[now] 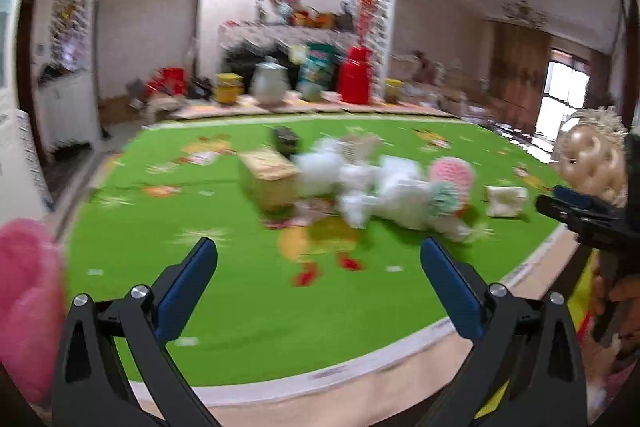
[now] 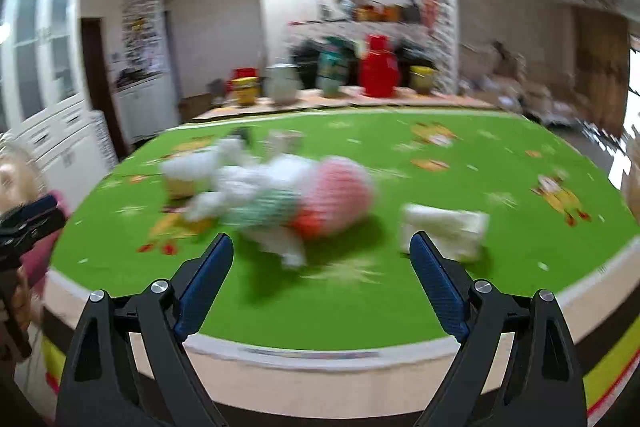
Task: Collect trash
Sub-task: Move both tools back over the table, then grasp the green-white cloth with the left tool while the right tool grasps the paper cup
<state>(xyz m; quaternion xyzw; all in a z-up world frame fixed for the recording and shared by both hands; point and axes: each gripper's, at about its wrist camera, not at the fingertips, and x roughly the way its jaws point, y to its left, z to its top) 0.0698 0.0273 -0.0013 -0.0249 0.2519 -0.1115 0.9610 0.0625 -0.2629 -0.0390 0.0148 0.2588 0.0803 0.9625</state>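
Note:
A heap of white crumpled trash (image 1: 360,187) lies mid-table on the green patterned cloth (image 1: 240,307), blurred by motion. A tan box (image 1: 268,179) sits on its left and a pink foam net (image 1: 450,173) on its right. A cream packet (image 1: 506,201) lies apart, further right. My left gripper (image 1: 318,251) hangs open and empty over the near cloth, short of the heap. My right gripper (image 2: 320,251) is open wide and empty, with the white heap (image 2: 240,179) and pink net (image 2: 340,187) just beyond its tips. The cream packet (image 2: 444,227) lies by its right finger.
A small dark box (image 1: 286,139) stands behind the heap. Jars, a red container (image 1: 356,75) and boxes crowd the floor beyond the table. A pink fluffy thing (image 1: 28,287) is at the left edge, and a gold ornament (image 1: 592,159) at the right. The table's white rim (image 2: 320,351) is close below.

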